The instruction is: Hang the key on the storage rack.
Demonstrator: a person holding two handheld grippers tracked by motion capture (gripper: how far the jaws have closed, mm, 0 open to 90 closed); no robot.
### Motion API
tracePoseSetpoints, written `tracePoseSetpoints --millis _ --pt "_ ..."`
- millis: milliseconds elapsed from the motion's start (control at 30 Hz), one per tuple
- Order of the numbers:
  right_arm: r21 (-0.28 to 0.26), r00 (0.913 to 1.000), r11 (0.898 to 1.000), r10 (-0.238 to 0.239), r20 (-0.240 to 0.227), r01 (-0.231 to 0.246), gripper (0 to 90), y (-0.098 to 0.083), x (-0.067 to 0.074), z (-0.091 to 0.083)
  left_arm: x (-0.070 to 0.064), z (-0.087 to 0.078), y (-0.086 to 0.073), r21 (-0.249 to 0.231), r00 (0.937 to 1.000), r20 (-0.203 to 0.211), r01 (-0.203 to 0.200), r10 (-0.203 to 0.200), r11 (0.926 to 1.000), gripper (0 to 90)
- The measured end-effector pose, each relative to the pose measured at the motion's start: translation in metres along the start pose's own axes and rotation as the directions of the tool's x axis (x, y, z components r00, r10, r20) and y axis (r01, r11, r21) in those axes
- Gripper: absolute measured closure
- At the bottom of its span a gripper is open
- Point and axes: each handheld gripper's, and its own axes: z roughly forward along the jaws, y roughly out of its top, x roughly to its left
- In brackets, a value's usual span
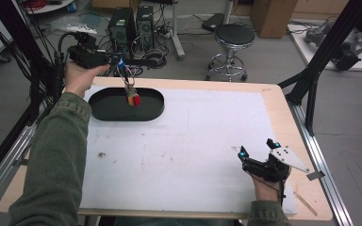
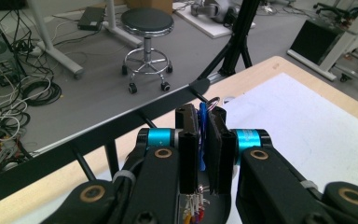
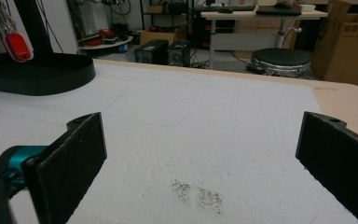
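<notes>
My left gripper (image 1: 118, 60) is held high over the far left of the table, above a black oval tray (image 1: 103, 110). A bunch of small tags on a ring (image 1: 132, 96), red and orange at the bottom, dangles from it over the tray. In the left gripper view the gripper (image 2: 203, 114) is shut on a blue tag (image 2: 203, 140), and a metal ring (image 2: 213, 100) pokes out past the tips. My right gripper (image 1: 256, 147) rests low at the near right of the white mat (image 1: 184, 141), wide open with nothing between its fingers. In the right gripper view the gripper (image 3: 205, 135) faces the tray (image 3: 37, 72) and the hanging red tag (image 3: 17, 46).
Beyond the table's far edge stand a round stool (image 1: 234, 36) and two computer towers (image 1: 131, 26) amid cables. A black frame leg (image 1: 320, 52) rises at the right edge. A thin wooden stick (image 1: 306, 203) lies at the near right corner. A dark smudge (image 3: 198, 193) marks the mat.
</notes>
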Motion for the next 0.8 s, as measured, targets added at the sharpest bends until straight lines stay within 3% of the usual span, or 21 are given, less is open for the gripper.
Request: tracePoseSetpoints --millis 233,400,533,800 --pt "0.006 1.0000 1.000 0.006 0.002 -0.006 0.6 0.000 -0.001 0.000 0.013 0.012 0.001 -0.021 0.9981 0.015 0.060 -0.060 0.9979 84.0" --pt "0.002 1.0000 1.000 0.009 0.005 -0.009 0.6 -0.001 -0.002 0.000 0.010 0.024 0.007 0.000 0.9995 -0.003 0.031 -0.031 0.9995 84.0" --pt "0.006 0.9999 1.000 0.013 0.005 -0.013 0.6 -0.001 -0.002 0.001 0.009 0.031 0.009 0.006 0.9995 -0.006 0.032 -0.032 0.9995 84.0" --pt "0.002 0.9996 1.000 0.025 0.013 -0.025 0.6 -0.002 -0.006 -0.001 0.007 0.049 0.005 0.073 0.9986 -0.032 0.044 -0.042 0.9964 84.0"
